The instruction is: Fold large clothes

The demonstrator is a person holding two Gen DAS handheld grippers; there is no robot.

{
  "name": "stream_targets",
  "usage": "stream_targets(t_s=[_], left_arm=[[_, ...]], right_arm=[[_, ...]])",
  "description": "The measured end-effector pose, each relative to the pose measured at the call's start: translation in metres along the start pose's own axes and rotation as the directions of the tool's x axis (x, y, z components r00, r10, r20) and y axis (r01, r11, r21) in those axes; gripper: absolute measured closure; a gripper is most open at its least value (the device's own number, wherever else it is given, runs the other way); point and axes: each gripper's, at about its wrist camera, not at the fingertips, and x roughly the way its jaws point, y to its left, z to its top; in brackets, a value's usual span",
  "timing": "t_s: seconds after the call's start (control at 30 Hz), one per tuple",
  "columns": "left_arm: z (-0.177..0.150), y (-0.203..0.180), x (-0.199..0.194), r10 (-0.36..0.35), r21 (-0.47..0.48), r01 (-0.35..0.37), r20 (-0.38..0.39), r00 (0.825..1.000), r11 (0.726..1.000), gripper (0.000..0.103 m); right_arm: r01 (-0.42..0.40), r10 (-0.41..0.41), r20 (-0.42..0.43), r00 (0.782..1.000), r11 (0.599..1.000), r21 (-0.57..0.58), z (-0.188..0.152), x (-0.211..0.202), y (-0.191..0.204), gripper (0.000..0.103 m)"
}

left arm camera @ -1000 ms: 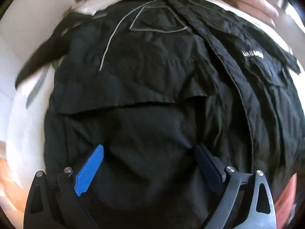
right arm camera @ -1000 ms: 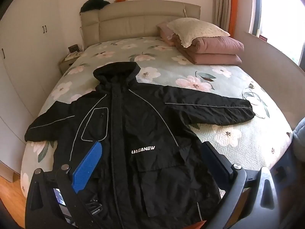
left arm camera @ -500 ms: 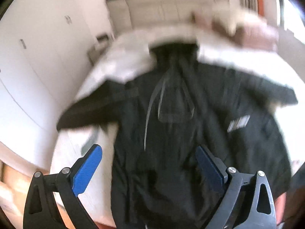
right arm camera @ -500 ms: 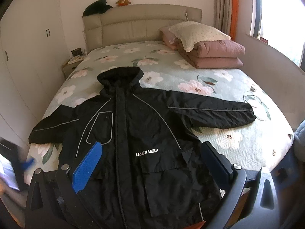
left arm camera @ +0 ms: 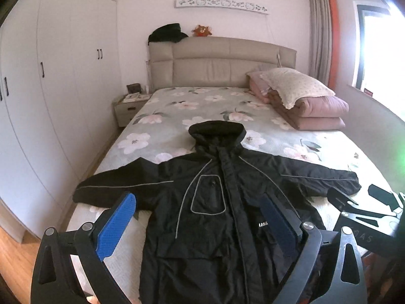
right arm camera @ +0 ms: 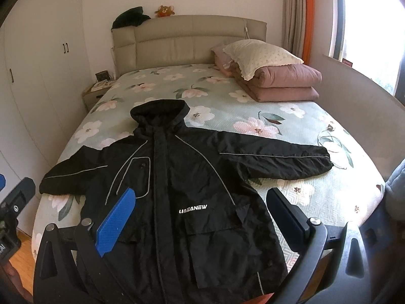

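Jacket: one black hooded jacket with thin grey piping (left arm camera: 215,202) (right arm camera: 182,182) lies face up and flat on the bed, ahead of and below both claws, hood pointing away from them, zip shut.
Sleeves: two, spread out to either side; the right one reaches well past the right claw's outer side.
Writing: white capitals on the chest, seemingly "LIAEANEW" in the right wrist view; in the left wrist view only the first letters show beside the dark finger.
Pockets: one grey-outlined chest pocket ahead of the left claw; one flap pocket low on the front, between the right claw's fingers.
Left claw: (left arm camera: 200,223) fingers wide apart, one bright blue pad, one dark pad, holding nothing, above the jacket's lower front.
Right claw: (right arm camera: 202,217) fingers wide apart, same two colours, empty, above the hem.
Bed: one bed with a pale green quilted cover printed with pink flowers (left arm camera: 177,106) (right arm camera: 291,116), stretching away beyond both claws.
Bedding stack: one cream frilled pillow (left arm camera: 293,86) (right arm camera: 260,53) on one folded dusty-pink quilt (left arm camera: 319,114) (right arm camera: 286,83), far ahead and to the right.
Headboard: one beige padded headboard (left arm camera: 220,63) (right arm camera: 189,43), with one small brown plush toy (left arm camera: 201,30) (right arm camera: 164,11) on top.
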Motion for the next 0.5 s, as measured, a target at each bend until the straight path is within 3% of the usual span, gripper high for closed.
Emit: stream_targets(t_s=[0.23,0.5], left_arm=[[-0.017,-0.002,0.004,-0.019,0.045,0.019,0.001,1.000,0.999,0.004],[-0.021,0.000,-0.004,0.009,0.059,-0.010,0.015,1.000,0.998,0.004]], right_arm=[[-0.001,0.001,0.018,1.000,1.000,-0.014,0.000,-0.009,0.001,0.000],[-0.019,0.019,0.027,0.999,1.000,-0.005,-0.004,-0.015,0.000,0.000]])
